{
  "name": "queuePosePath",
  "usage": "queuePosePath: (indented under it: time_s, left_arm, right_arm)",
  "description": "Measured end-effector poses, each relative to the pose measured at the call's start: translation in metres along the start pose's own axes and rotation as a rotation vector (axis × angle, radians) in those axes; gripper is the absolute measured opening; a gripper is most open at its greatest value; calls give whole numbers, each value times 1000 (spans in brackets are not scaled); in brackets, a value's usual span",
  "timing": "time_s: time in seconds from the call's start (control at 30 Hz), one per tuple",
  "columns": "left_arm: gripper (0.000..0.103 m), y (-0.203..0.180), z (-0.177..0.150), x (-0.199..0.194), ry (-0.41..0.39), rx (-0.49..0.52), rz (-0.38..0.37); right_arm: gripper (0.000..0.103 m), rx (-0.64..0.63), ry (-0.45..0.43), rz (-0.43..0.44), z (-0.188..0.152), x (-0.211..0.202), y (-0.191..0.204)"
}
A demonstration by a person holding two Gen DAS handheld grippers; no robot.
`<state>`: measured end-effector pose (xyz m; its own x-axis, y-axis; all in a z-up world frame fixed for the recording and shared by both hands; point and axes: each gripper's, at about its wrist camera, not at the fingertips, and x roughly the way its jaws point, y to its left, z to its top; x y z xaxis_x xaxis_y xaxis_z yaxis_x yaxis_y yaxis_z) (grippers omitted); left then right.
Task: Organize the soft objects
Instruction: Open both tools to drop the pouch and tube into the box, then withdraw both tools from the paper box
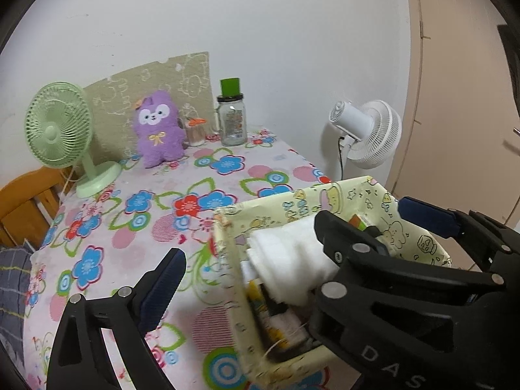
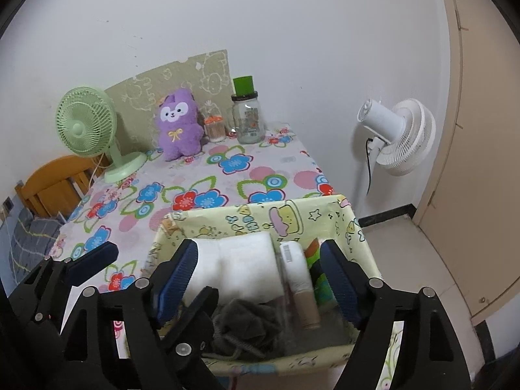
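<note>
A yellow cartoon-print fabric basket [image 2: 260,221] [image 1: 286,209] stands at the table's near right corner. Inside lie a white rolled towel [image 2: 240,266] [image 1: 289,260], a grey cloth [image 2: 247,321], a tube [image 2: 297,279] and a green item. My right gripper [image 2: 263,279] is open, its fingers inside the basket on either side of the towel and tube. My left gripper [image 1: 289,250] is open, straddling the basket's left wall, one finger [image 1: 162,289] outside it. A purple plush toy [image 1: 157,128] [image 2: 178,125] sits upright at the table's back.
A green desk fan [image 1: 60,130] stands at the back left. A glass jar with a green lid [image 1: 232,118] and a small jar [image 1: 195,130] stand beside the plush. A white standing fan [image 2: 396,133] is right of the table. A wooden chair [image 2: 55,182] is at left.
</note>
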<state>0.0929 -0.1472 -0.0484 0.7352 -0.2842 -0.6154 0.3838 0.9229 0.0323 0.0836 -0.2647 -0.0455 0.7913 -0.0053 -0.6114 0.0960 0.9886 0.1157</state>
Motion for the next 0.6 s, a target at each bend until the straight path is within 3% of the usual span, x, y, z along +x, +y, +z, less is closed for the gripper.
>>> queuePosePath:
  time_s: [0.3,0.6]
  left_arm:
    - [103,32,-6,-31,-51,-43,51]
    - [103,65,-19,-65,-102,-74,101]
  right_arm:
    - [90,-23,-54,-7,-4,-24,27]
    - [91,-48,-112,-17,-8,-49,57]
